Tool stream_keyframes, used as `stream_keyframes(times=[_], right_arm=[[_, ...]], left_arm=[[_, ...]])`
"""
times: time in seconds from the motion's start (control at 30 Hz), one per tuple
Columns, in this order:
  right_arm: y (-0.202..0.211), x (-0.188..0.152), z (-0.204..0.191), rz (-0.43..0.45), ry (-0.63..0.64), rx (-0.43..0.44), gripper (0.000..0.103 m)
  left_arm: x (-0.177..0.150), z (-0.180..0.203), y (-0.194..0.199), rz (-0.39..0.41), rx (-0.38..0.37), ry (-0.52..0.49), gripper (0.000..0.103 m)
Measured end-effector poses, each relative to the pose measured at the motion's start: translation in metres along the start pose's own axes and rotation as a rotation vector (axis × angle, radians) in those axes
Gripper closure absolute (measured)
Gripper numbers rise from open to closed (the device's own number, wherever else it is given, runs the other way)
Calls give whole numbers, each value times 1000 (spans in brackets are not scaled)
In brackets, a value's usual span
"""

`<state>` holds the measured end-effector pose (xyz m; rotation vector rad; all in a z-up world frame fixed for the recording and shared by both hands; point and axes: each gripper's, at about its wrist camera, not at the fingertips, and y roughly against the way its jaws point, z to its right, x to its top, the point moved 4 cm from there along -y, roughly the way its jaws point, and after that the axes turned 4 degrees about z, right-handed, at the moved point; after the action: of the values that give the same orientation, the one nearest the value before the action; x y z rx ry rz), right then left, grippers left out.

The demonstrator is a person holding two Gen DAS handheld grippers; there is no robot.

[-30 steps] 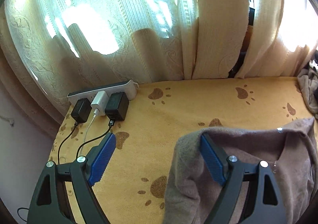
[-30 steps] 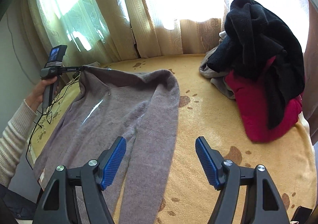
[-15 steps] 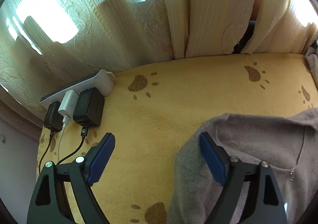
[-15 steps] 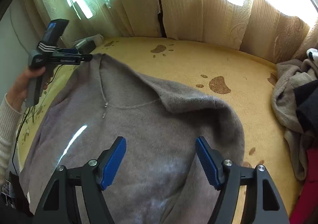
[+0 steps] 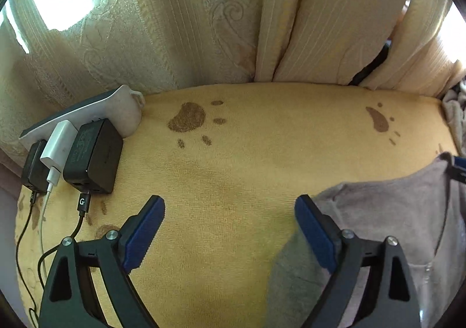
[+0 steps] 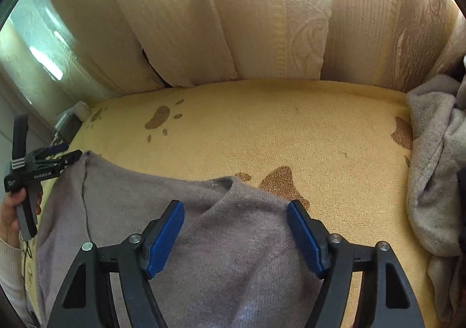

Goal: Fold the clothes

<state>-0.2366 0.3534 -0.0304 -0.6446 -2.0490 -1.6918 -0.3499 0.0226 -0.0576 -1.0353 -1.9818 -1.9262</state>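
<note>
A grey knit sweater lies spread on the yellow paw-print blanket. My right gripper hangs open just above its right shoulder, near the neckline, with the fabric under both pads. My left gripper is open too. Its right finger rests at the sweater's other shoulder corner, and its left finger is over bare blanket. The right wrist view shows the left gripper from the side at the sweater's far left corner, held by a hand.
A white power strip with three chargers and trailing cables sits at the blanket's back left corner. Cream curtains close off the back. A pile of other clothes is heaped at the right edge.
Both grippers have sunk toward the blanket and the sweater has come down flat with them. The right gripper has swung left from the clothes pile to the sweater's shoulder. Jaws stay wide.
</note>
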Motion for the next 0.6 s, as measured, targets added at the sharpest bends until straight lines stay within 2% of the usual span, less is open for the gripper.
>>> stream_keyframes(times=[0.07, 0.13, 0.3, 0.4, 0.5, 0.6], right_arm=[[2, -3, -9, -2, 69, -47, 27], [11, -4, -17, 21, 113, -72, 27], [62, 0, -25, 132, 119, -53, 27], [90, -6, -19, 156, 102, -48, 27], [116, -20, -12, 167, 94, -42, 27], [143, -50, -7, 177, 87, -22, 27]], left_arm=[[-1, 2, -1, 20, 33, -20, 8], [0, -3, 4, 37, 38, 19, 8], [2, -29, 33, 107, 24, 143, 8], [-4, -36, 60, 140, -2, 156, 7], [-25, -42, 88, 151, -5, 105, 6], [-66, -39, 118, 145, -43, 80, 4]])
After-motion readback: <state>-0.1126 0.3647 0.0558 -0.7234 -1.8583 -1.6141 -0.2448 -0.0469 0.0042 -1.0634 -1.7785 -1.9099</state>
